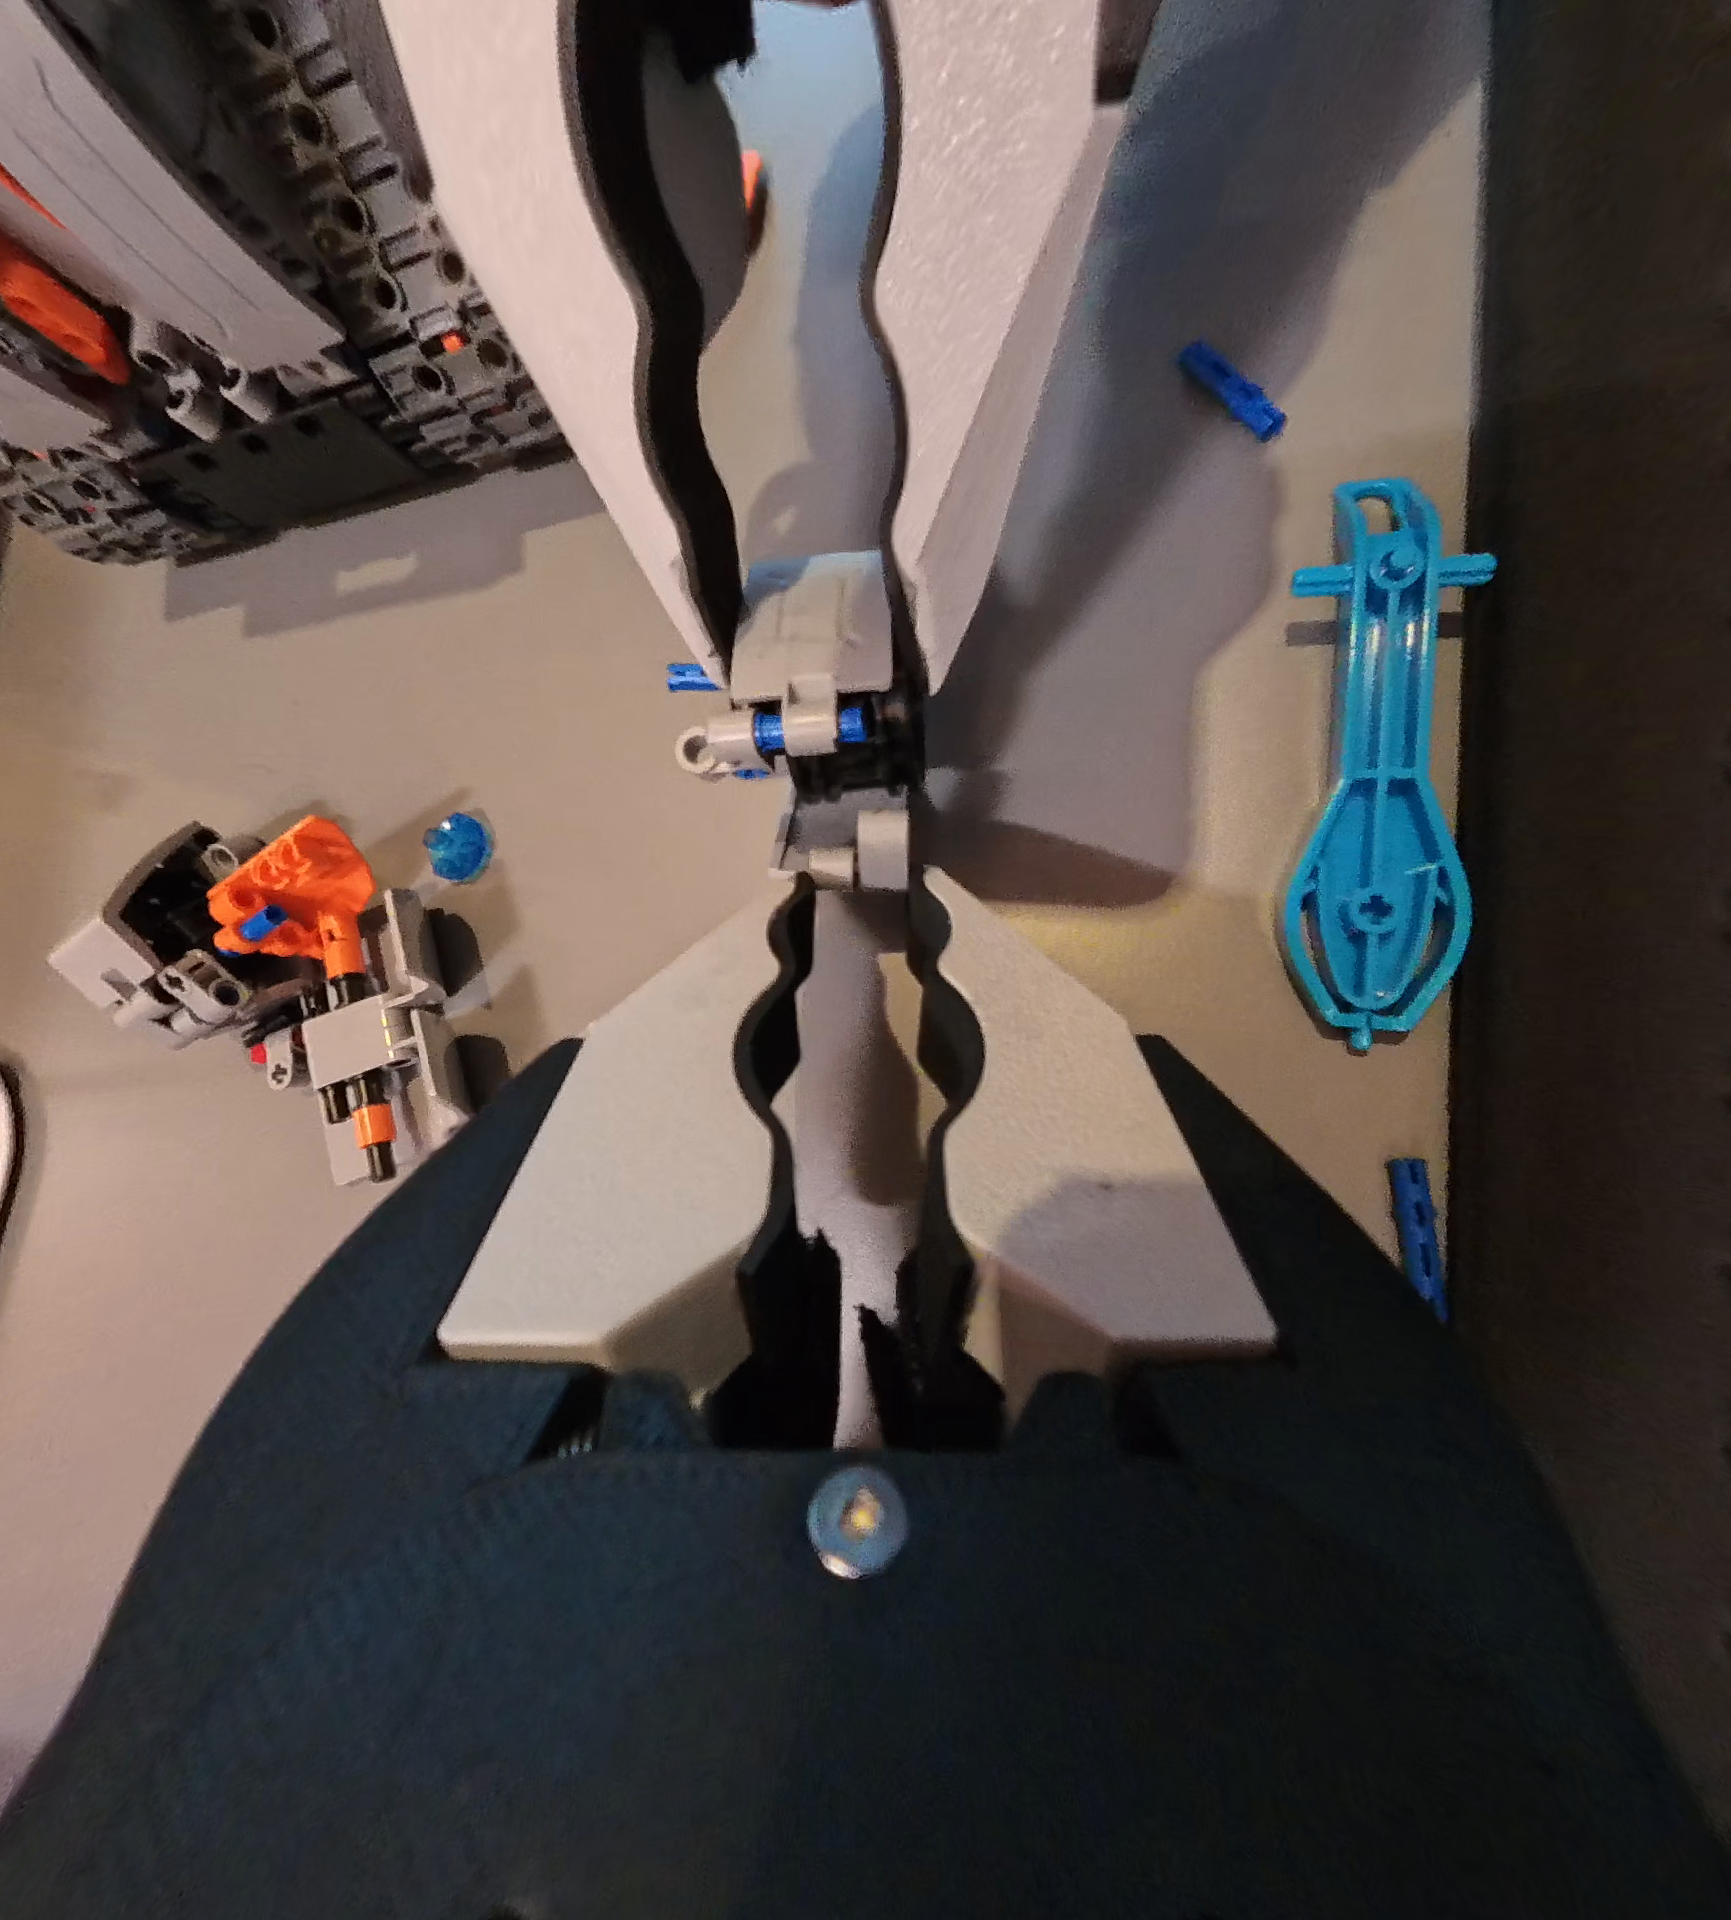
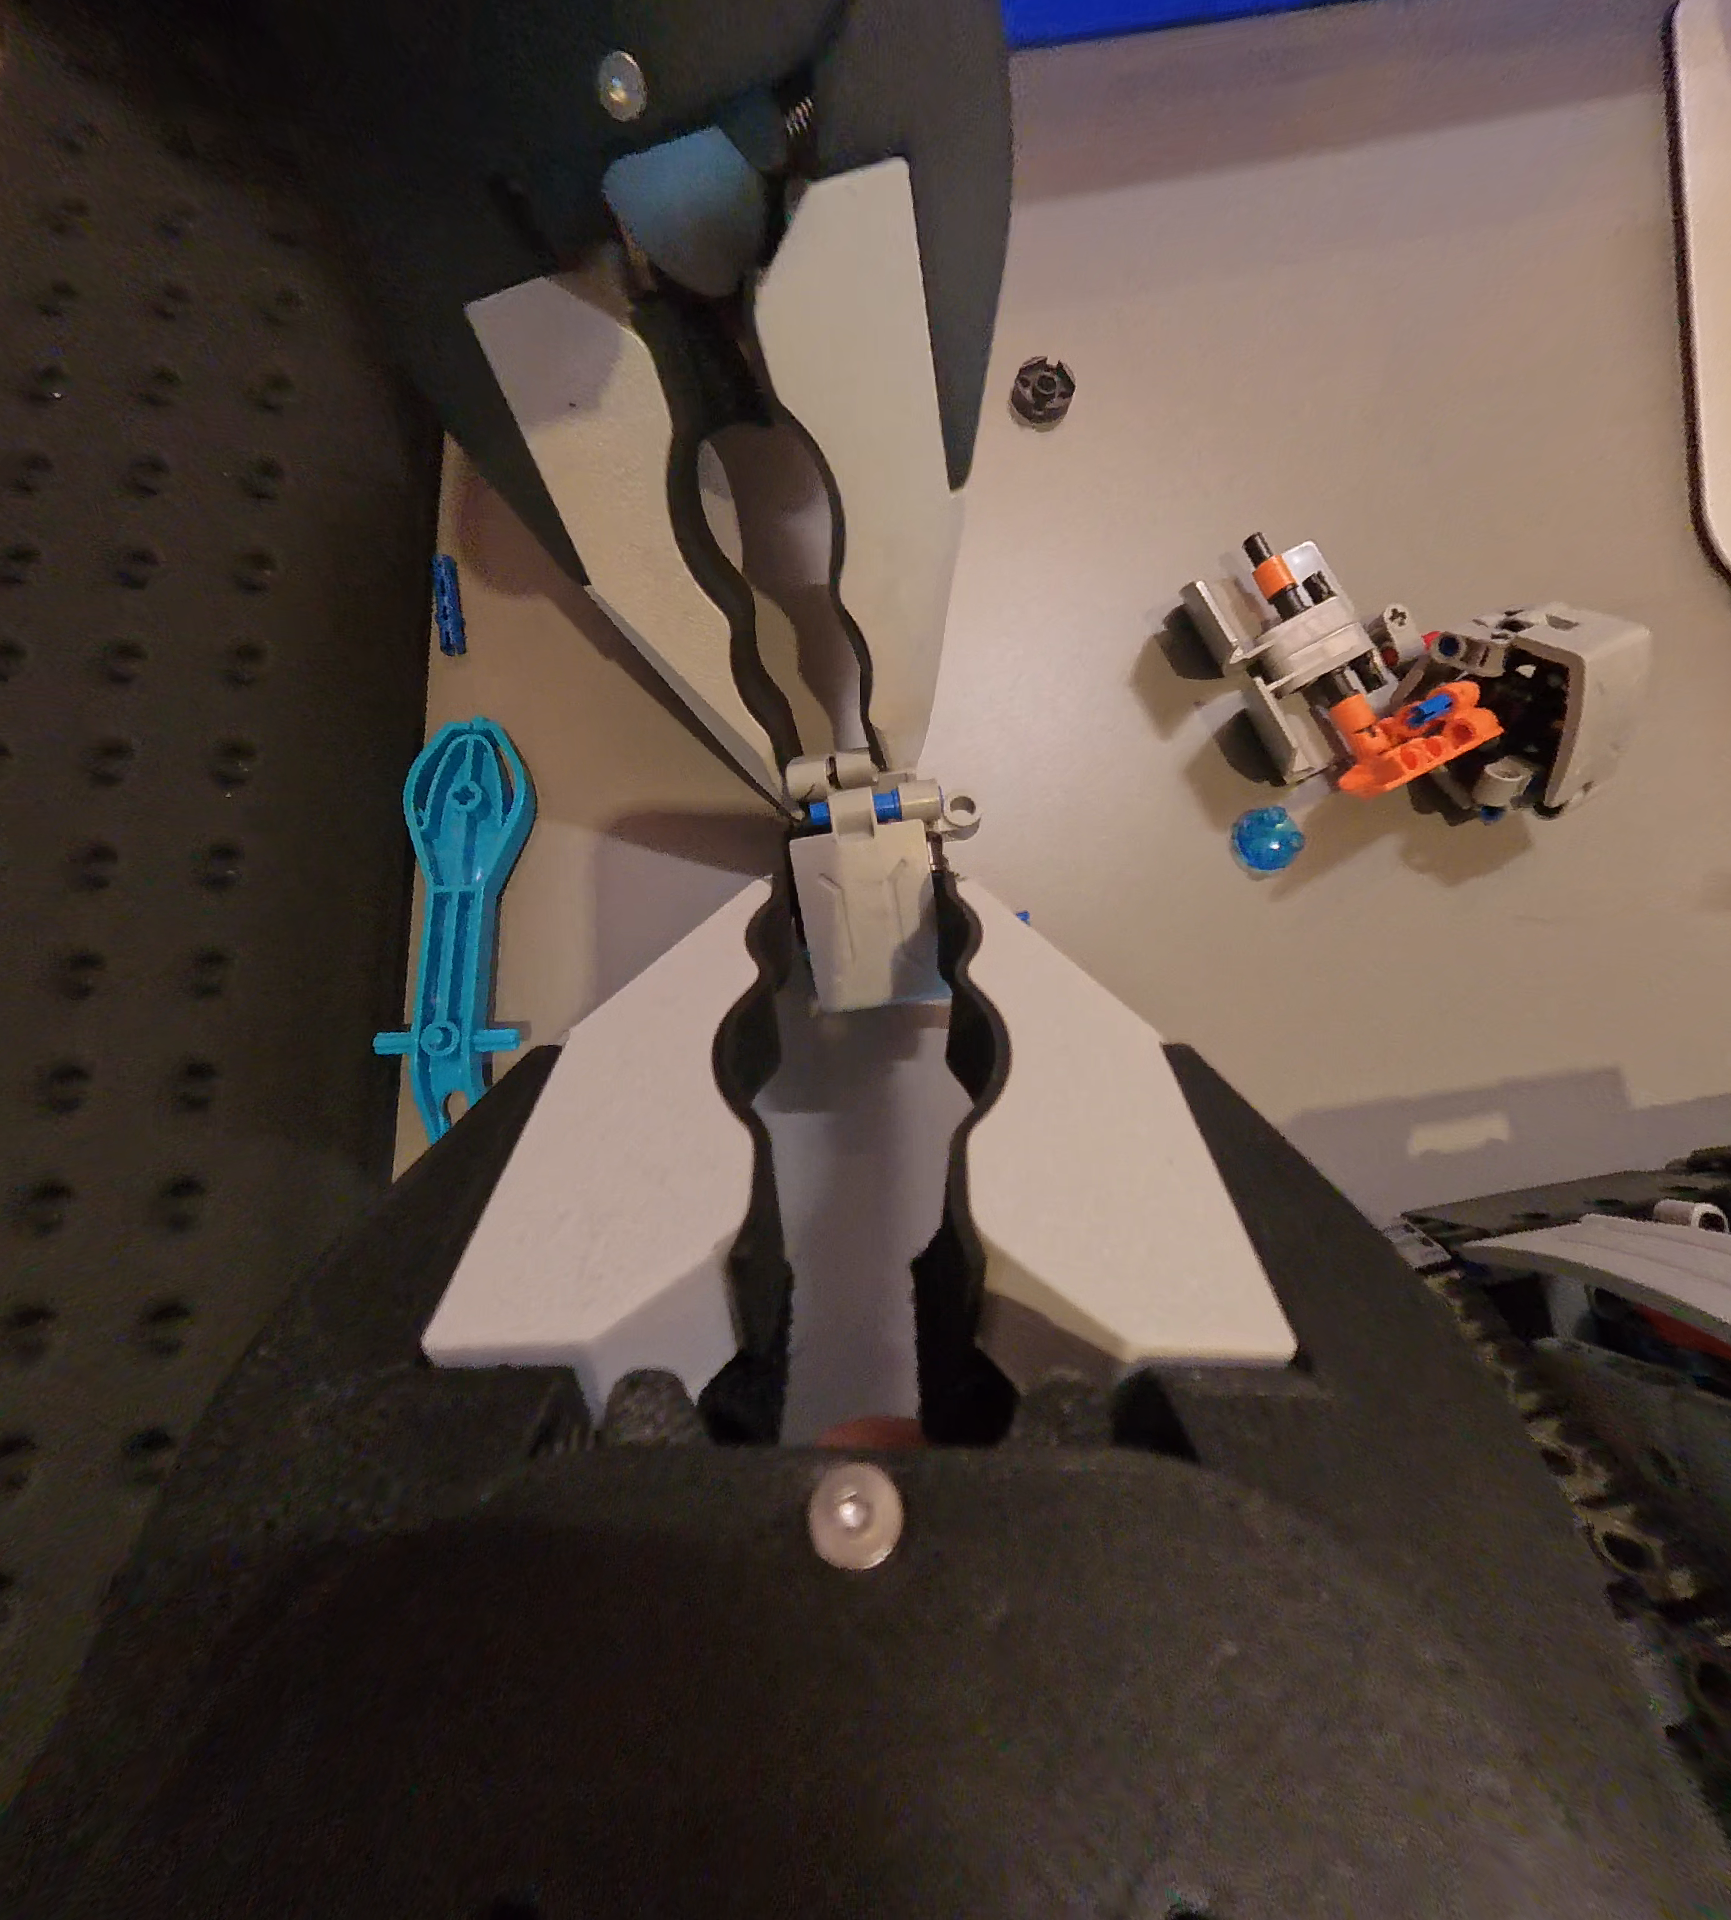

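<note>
Beige tabletop (image 2: 1360,312) lay under my left gripper (image 1: 845,883) and right gripper (image 2: 866,914), each pinching one end of a small grey brick hinge assembly (image 2: 866,894), probably to work its joint, with the turquoise brick separator (image 1: 1380,790) at three o'clock.

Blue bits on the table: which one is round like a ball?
The see-through blue round stud beside the orange-and-grey block bundle. The other loose blue bits are straight little pins, and the light-blue tool is long and flat.

Small brick assembly (image 2: 866,883) clamped between opposing left gripper (image 1: 856,883) and right gripper (image 2: 866,914); brick separator tool (image 2: 456,914) lies left, loose sub-assembly (image 2: 1412,707) right.
</note>
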### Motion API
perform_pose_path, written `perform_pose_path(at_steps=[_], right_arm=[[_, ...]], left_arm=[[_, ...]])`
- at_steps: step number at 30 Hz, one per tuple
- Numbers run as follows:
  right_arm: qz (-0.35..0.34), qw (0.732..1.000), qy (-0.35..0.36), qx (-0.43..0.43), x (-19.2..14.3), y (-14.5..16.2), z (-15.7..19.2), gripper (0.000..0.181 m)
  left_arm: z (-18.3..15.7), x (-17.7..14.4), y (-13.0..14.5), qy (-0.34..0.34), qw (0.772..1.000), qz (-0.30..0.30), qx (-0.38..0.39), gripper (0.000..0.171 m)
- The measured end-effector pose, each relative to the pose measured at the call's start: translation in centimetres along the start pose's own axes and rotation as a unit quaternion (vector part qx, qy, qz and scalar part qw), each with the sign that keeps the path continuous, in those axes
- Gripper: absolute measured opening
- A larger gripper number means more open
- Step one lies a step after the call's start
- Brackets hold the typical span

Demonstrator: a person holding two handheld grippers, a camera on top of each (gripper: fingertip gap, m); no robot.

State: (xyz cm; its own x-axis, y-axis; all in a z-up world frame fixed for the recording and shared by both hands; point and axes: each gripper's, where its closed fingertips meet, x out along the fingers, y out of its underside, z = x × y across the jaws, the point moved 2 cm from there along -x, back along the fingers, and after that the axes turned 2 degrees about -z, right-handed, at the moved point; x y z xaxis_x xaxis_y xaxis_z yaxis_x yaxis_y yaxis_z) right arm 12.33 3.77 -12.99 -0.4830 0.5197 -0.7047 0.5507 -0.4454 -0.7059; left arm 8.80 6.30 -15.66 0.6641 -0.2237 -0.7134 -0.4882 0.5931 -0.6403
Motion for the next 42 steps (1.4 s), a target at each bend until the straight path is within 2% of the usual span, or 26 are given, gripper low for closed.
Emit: perform_pose_path(at_steps=[6, 7, 13, 14, 16, 18, 27, 31, 33, 37, 39, 42], right_arm=[[0.029, 0.999, 0.011, -0.01, 0.4, 0.4, 0.1, 0.025], [0.033, 0.999, 0.015, -0.009, 0.5, 0.6, 0.0, 0.024], [0.034, 0.999, 0.016, 0.001, 0.6, 0.7, -0.2, 0.024], [0.035, 0.999, 0.017, -0.001, 0.6, 0.8, -0.2, 0.024], [0.035, 0.999, 0.018, -0.002, 0.6, 0.8, -0.2, 0.024], [0.034, 0.999, 0.016, -0.005, 0.6, 0.8, -0.2, 0.024], [0.042, 0.999, 0.023, -0.017, 0.5, 0.8, -0.1, 0.024], [0.04, 0.999, 0.02, -0.019, 0.4, 0.8, 0.0, 0.024], [0.042, 0.999, 0.019, -0.022, 0.5, 0.8, 0.1, 0.024], [0.044, 0.998, 0.019, -0.029, 0.5, 0.8, 0.2, 0.024], [0.042, 0.998, 0.021, -0.033, 0.5, 0.8, 0.2, 0.024], [0.038, 0.998, 0.023, -0.032, 0.5, 0.6, 0.2, 0.024]], left_arm=[[0.0, -0.5, -0.7, -0.01, 1.0, -0.016, 0.007, 0.013], [-0.4, -0.6, -0.8, 0.004, 1.0, -0.019, 0.009, 0.0], [0.0, -0.5, -0.6, -0.004, 1.0, -0.018, 0.006, 0.0], [0.1, -0.7, -0.7, -0.004, 1.0, -0.024, 0.001, 0.0], [0.5, -1.1, -1.1, -0.003, 0.999, -0.044, -0.016, 0.016], [1.0, -1.4, -1.2, -0.01, 0.998, -0.051, -0.024, 0.023], [0.7, -1.0, -1.3, -0.016, 0.998, -0.055, 0.006, 0.016], [1.1, -1.9, -1.9, -0.032, 0.997, -0.073, 0.013, 0.027], [0.9, -1.9, -1.9, -0.028, 0.997, -0.072, 0.02, 0.027], [0.3, -1.4, -1.7, -0.022, 0.997, -0.06, 0.034, 0.025], [0.4, -1.5, -1.7, -0.022, 0.997, -0.06, 0.036, 0.016], [0.4, -1.5, -1.5, -0.023, 0.997, -0.06, 0.037, 0.015]])
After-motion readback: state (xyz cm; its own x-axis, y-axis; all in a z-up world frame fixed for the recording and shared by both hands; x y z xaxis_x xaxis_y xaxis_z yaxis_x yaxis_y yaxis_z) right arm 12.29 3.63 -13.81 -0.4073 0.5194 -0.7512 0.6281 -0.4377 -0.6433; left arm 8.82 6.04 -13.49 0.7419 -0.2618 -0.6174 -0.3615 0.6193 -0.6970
